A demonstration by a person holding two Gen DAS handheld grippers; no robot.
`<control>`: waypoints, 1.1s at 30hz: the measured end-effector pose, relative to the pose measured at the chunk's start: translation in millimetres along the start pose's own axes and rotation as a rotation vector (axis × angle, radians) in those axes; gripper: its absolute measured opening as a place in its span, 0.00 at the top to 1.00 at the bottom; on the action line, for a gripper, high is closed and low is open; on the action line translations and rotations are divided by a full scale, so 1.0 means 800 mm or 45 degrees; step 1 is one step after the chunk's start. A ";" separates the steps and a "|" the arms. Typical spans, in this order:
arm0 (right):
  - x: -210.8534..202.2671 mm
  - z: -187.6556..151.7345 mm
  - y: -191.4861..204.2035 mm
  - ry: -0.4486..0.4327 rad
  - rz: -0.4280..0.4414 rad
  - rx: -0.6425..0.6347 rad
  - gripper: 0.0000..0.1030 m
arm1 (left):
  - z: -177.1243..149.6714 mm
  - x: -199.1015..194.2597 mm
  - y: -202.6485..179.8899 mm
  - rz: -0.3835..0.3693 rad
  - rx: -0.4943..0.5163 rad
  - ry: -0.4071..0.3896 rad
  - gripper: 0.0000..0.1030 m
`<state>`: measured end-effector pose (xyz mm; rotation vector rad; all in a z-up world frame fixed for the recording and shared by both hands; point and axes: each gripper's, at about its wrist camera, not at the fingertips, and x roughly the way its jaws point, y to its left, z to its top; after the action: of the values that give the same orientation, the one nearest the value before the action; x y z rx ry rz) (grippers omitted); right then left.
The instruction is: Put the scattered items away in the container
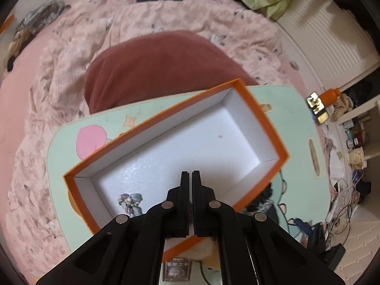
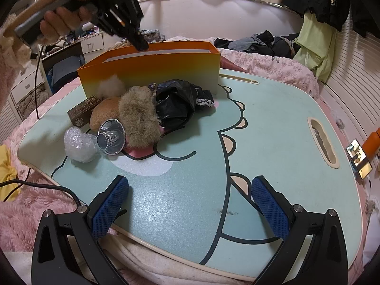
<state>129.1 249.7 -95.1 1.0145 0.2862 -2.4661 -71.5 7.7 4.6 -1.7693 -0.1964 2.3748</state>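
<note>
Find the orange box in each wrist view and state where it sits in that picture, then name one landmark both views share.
Left wrist view: the orange box fills the centre, seen from above, its white inside open.
Right wrist view: the same box stands in the upper middle, its long side wall facing the camera, behind the pile of items.
Shared landmark: the slot handle in the green tray.
</note>
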 end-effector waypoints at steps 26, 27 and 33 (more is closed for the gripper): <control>-0.001 0.001 0.002 -0.004 0.002 -0.004 0.00 | -0.012 0.095 0.037 0.423 0.071 0.302 0.77; -0.001 0.002 0.002 -0.006 0.003 -0.003 0.00 | -0.013 0.094 0.035 0.409 0.089 0.297 0.82; -0.002 0.002 0.003 -0.007 0.003 -0.003 0.00 | -0.015 0.093 0.026 0.376 0.140 0.277 1.00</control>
<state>130.6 247.3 -93.2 1.0061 0.2855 -2.4655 -81.8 3.4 -73.1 -2.1079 0.2364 2.2965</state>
